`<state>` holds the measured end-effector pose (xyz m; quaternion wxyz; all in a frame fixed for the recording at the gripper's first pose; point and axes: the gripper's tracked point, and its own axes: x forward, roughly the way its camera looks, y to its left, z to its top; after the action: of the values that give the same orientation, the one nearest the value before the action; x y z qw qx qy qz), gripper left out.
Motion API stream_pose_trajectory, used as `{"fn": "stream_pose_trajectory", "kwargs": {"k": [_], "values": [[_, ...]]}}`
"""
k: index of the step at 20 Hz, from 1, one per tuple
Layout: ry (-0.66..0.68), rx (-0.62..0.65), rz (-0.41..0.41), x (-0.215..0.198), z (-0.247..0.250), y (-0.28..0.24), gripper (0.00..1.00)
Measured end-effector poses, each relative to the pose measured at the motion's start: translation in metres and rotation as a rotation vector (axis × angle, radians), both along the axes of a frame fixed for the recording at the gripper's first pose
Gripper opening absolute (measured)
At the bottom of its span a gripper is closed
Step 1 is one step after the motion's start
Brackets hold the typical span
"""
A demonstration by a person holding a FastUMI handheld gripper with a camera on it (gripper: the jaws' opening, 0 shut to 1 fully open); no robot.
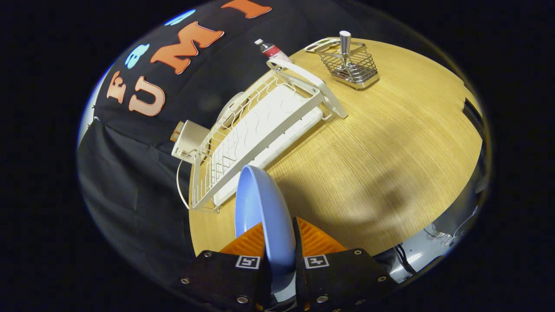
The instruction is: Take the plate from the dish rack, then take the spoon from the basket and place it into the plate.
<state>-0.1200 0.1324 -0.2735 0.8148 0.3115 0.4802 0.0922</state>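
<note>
A light blue plate point(260, 208) stands on edge between my two orange fingers point(249, 240), which press on it from both sides; my gripper point(277, 236) is shut on it and holds it above the wooden table point(390, 164). Just beyond the plate lies the white wire dish rack point(260, 130), with no plate in its slots. Far beyond the fingers, at the table's back, stands a small wire basket point(352, 65) with the spoon point(345, 43) upright in it, handle up.
A bottle with a red label point(272, 50) lies behind the rack's far end. A white box point(188, 139) sits at the rack's near-left corner, off the table edge. Cables hang at the table's right edge point(451, 225).
</note>
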Motion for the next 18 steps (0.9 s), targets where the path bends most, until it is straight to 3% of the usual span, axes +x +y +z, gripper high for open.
{"fn": "stream_pose_trajectory", "kwargs": {"k": [5,8,12,13,15,18], "values": [[0.008,0.01,0.047,0.007,-0.009,0.007,0.24],[0.002,-0.007,0.031,0.009,-0.002,-0.002,0.29],[-0.038,-0.082,0.013,0.017,0.011,-0.031,0.6],[-0.055,-0.117,0.006,0.021,0.015,-0.041,0.76],[-0.089,-0.192,-0.007,0.026,0.022,-0.063,0.93],[-0.149,-0.287,-0.029,0.036,0.037,-0.091,0.99]]}}
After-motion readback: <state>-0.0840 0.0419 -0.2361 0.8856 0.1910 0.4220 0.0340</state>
